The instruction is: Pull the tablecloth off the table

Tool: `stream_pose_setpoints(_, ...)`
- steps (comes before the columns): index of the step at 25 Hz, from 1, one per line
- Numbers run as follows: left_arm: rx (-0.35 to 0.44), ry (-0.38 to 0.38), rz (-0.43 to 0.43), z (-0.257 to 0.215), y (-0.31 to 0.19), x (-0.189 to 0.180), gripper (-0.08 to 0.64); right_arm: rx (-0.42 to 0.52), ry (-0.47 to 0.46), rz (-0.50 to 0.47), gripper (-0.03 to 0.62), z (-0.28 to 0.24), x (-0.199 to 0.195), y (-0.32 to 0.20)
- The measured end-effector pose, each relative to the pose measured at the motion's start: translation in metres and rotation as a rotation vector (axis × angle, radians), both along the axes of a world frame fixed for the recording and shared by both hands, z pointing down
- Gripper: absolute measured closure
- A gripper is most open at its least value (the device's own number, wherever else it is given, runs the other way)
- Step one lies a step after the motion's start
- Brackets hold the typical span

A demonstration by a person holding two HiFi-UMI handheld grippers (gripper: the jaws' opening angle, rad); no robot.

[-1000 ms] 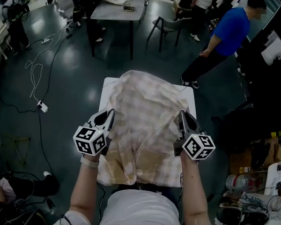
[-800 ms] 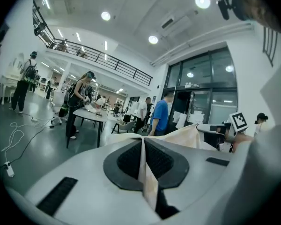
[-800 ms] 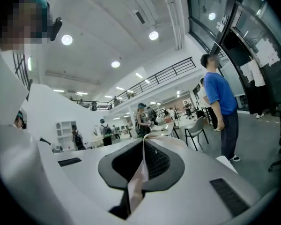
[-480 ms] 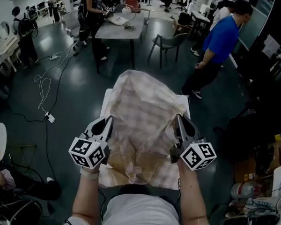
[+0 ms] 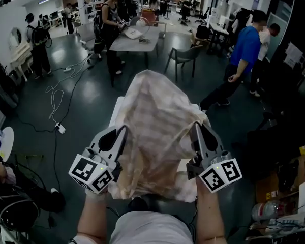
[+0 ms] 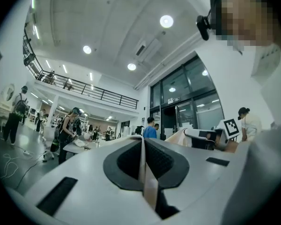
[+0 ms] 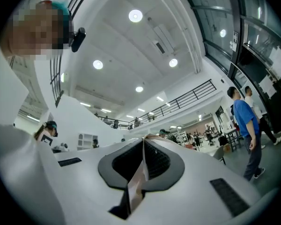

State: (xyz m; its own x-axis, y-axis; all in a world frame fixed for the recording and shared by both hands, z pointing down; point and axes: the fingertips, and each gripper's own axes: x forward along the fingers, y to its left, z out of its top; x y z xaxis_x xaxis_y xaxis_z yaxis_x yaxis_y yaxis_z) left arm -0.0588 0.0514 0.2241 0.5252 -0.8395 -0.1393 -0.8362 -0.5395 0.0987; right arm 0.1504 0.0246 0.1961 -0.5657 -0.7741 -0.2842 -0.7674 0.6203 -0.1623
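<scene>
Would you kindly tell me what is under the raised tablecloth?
Only a strip of the white table shows beside the bunched tablecloth. The rest of the table, and anything that may lie on it, is covered.

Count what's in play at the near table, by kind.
Grey handheld two-jaw grippers: 2 (left gripper, right gripper, both with jaws shut on the cloth)
Beige checked fabric tablecloth: 1
White rectangular table: 1
Total: 4
</scene>
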Motion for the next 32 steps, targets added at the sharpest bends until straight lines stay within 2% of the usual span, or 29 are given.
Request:
stream_pose_setpoints(3, 0.045, -0.005, 0.017, -0.018, 0.049, 0.02, 0.548, 0.043, -0.016, -0.018, 0.563, -0.018, 0.015, 0.047)
stream_pose_setpoints(8, 0.077, -0.018, 0.021, -0.028, 0.121, 0.043, 0.548, 0.109, -0.035, -0.03, 0.563, -0.044, 0.038, 0.116)
stream_pose_setpoints(15, 0.129, -0.021, 0.076, -0.054, 0.188, 0.07, 0.548, 0.138, -0.059, -0.019, 0.563, -0.062, 0.056, 0.185)
stream_pose_setpoints(18, 0.148, -0.018, 0.116, -0.066, 0.2, 0.083, 0.548, 0.151, -0.099, -0.01, 0.563, -0.076, 0.066, 0.205)
stream_pose_setpoints(23, 0.182, 0.005, 0.204, -0.086, 0.201, 0.098, 0.548, 0.207, -0.052, 0.055, 0.563, -0.099, 0.069, 0.227)
stream_pose_setpoints(32, 0.176, -0.007, 0.318, -0.084, 0.174, 0.133, 0.548, 0.205, 0.086, 0.315, 0.563, -0.088, 0.079, 0.238)
